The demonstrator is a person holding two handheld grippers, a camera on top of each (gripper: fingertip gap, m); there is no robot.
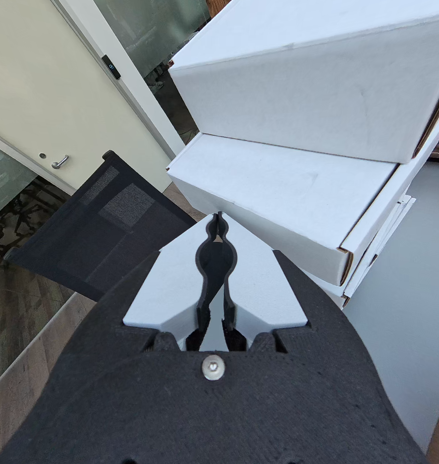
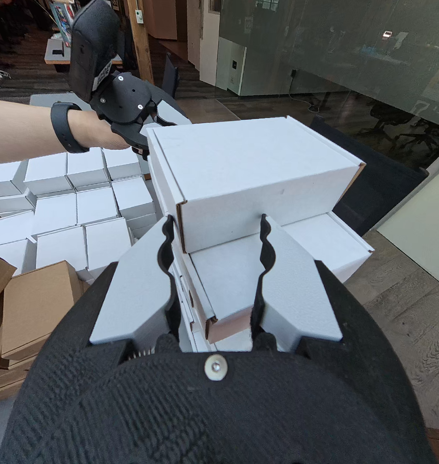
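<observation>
Between the right gripper's fingers: the right gripper [image 2: 216,221] is standing spread wide, straddling the near end of a stack of white boxes. It is pinching nothing, and I cannot tell whether its pads are touching cardboard.
Lower box: the lower box [image 2: 313,241] is lying flat under the top one, with its brown-edged corner flap poking toward the right gripper at 6 o'clock.
Top box: the top box [image 2: 251,163] is sitting closed and slightly askew on the lower one, at 12 o'clock from the right gripper.
Handling: both are looking like thin corrugated cardboard, probably light, stiff along the folded edges, easily dented on the broad faces, and smooth enough to slip. The short end walls near the corners look like the firmest places to grip.
Left gripper: the left gripper [image 1: 218,219] is showing its fingers pressed together with nothing between them, its tips just beside the lower box's corner and both boxes rising at 1 o'clock.
Hand: a hand [image 2: 95,130] wearing a black wristband is holding that gripper at the top box's far corner, at 10 o'clock.
Small boxes: many small white boxes [image 2: 63,200] are crowding together at 9 o'clock, with brown boxes [image 2: 35,306] at 8 o'clock.
Beyond: a black chair [image 1: 100,226] is standing before a pale door [image 1: 50,100].
</observation>
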